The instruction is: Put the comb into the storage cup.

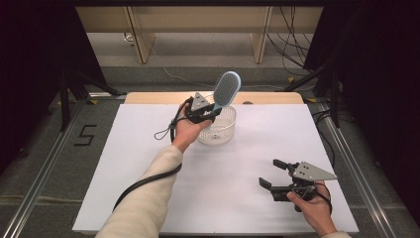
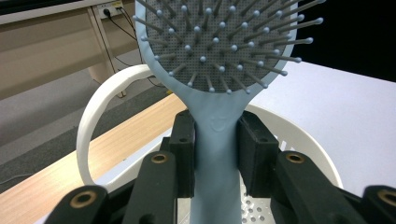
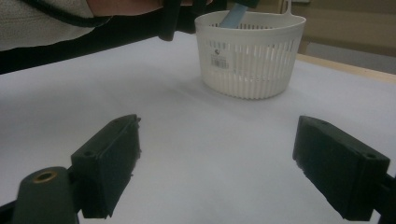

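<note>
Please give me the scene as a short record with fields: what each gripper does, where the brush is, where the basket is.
left gripper: shut on the handle of the hairbrush
hairbrush: light blue, head up, handle end down inside the basket
basket: white, slotted wall, stands on the white table, far half
right gripper: jaws open, nothing between them, low over the near right part of the table

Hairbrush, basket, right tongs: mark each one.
hairbrush [image 2: 217,140], left gripper view, handle neck
basket [image 3: 250,56], right gripper view, slotted side wall
right tongs [image 1: 271,173], high view, gap between the open jaws
</note>
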